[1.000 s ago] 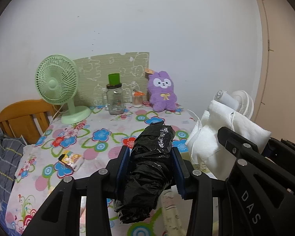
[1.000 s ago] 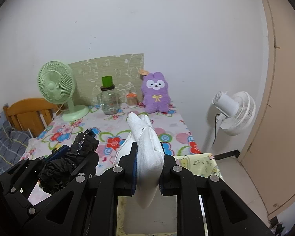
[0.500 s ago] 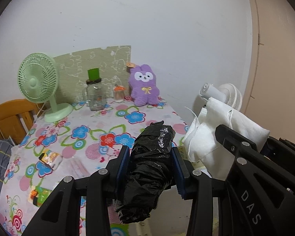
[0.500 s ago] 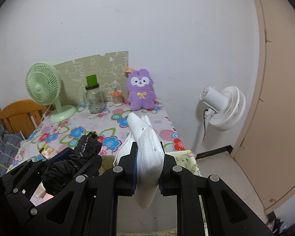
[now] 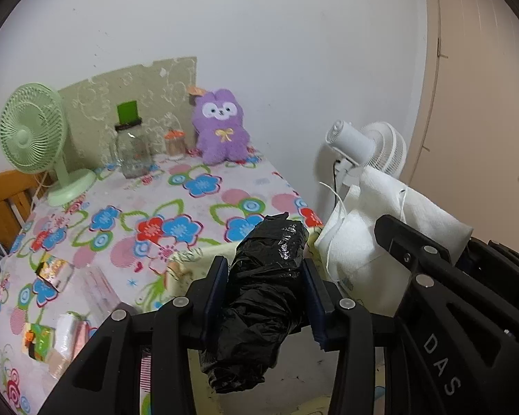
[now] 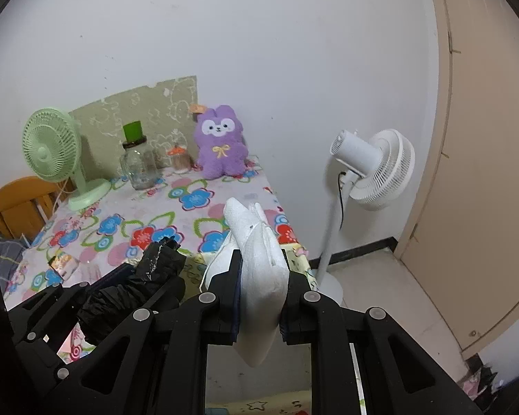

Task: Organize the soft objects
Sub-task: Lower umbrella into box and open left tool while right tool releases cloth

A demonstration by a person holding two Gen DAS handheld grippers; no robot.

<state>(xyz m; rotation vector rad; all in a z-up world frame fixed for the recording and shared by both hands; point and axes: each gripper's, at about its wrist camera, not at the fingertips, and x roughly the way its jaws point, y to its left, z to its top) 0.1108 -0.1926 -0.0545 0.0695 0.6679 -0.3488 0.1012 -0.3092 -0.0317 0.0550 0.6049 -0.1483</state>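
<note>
left gripper (image 5: 264,288): jaws pinching a crumpled black plastic bag (image 5: 259,297) at its middle, a blue pad pressed into each side; the bag sticks out past the jaws toward the tabletop and sags below them
right gripper (image 6: 261,288): jaws pinching a folded white cloth (image 6: 259,263), squeezed thin between the pads, its pointed end standing up beyond them and its lower end hanging under them
where the two bundles are: held side by side in the air off the near right corner of the tabletop (image 5: 204,204), black bag on the left, white cloth on the right, just beside each other
tabletop cover: white with bright flowers in blue, red and pink
far edge, by the wall: purple plush bunny (image 5: 221,131) sitting upright, a small orange-capped jar (image 5: 174,143) to its left, then a glass jar with a green lid (image 5: 131,148), then a green desk fan (image 5: 34,138) at far left
near left of the tabletop: small shiny wrapped packets (image 5: 53,275)
floor, right of the tabletop: white standing fan (image 6: 373,169) near a beige door (image 6: 481,173)
far left: wooden chair back (image 6: 17,204)
</note>
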